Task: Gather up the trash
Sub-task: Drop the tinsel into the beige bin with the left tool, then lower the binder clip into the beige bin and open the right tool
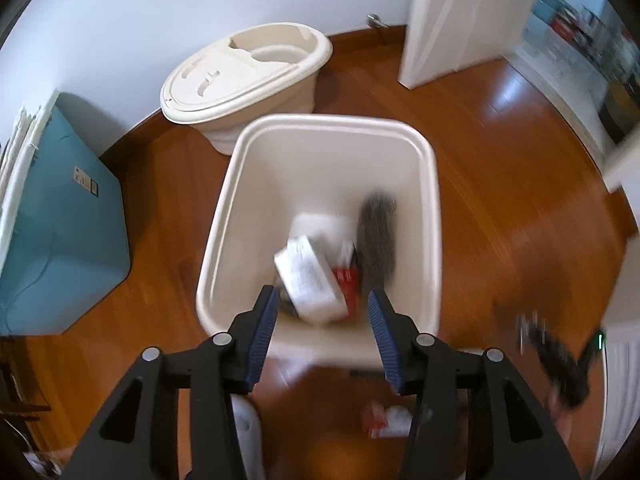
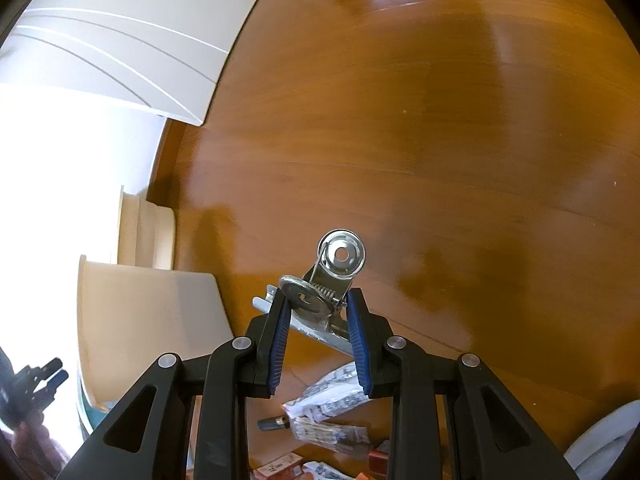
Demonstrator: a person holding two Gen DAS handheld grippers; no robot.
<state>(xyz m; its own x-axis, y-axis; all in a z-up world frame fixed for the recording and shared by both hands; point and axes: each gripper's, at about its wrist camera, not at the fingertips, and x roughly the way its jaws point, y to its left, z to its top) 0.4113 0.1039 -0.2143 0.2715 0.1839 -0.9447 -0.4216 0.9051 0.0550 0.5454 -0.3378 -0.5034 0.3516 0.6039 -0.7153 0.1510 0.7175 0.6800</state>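
My left hand-held gripper (image 1: pixel 322 312) hangs wide open over the bin (image 1: pixel 428 152) where the trash (image 1: pixel 312 276) lies, while my right hand-held gripper (image 2: pixel 316 306) pinches a metal clip (image 2: pixel 328 280), carried off the floor (image 2: pixel 440 120) to go binward.

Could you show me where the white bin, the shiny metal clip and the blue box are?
white bin (image 1: pixel 432 168): left wrist view, on its right rim.
metal clip (image 2: pixel 341 255): right wrist view, on its round handle end.
blue box (image 1: pixel 68 232): left wrist view, on its top face.
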